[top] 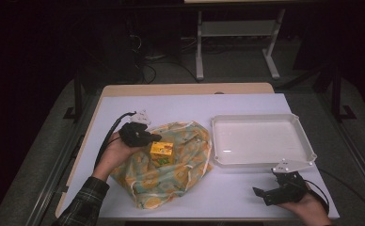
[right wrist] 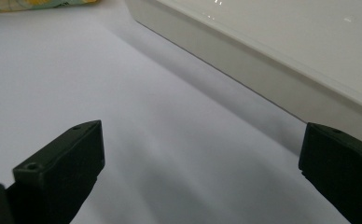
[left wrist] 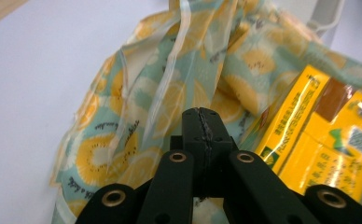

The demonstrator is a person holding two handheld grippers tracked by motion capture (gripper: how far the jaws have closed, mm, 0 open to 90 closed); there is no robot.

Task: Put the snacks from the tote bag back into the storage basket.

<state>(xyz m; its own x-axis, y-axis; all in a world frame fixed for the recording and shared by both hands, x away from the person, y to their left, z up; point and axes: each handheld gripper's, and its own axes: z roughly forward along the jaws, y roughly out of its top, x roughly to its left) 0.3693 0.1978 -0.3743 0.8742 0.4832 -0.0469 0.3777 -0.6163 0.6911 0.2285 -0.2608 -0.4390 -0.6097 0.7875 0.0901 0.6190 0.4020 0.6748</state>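
1. We see a table covered by a white sheet (top: pixel 180 106); on it lie a fruit-print drawstring bag (top: pixel 171 174), a yellow carton (top: pixel 162 153) and a white tray (top: pixel 264 140).
2. The left gripper (top: pixel 154 137) sits over the bag's upper left part, held in the left hand (top: pixel 115 153); in the left gripper view its jaws are pressed together with nothing between them, tips just above the printed fabric.
3. The carton rests on top of the bag, just beside the left gripper's tips on the tray side; in the left gripper view it lies right of the closed jaws, near but apart from them.
4. The bag's pale drawstring (left wrist: pixel 172 70) runs up the fabric ahead of the left jaws.
5. The right gripper (top: pixel 260 193) is low at the near right of the table, in front of the tray's near edge; the right hand (top: pixel 307 207) holds it.
6. In the right gripper view its jaws stand wide apart, empty, over bare white sheet; the tray's wall runs just ahead; a corner of the bag shows at top left, well apart.
7. The tray lies right of the bag, almost touching it.
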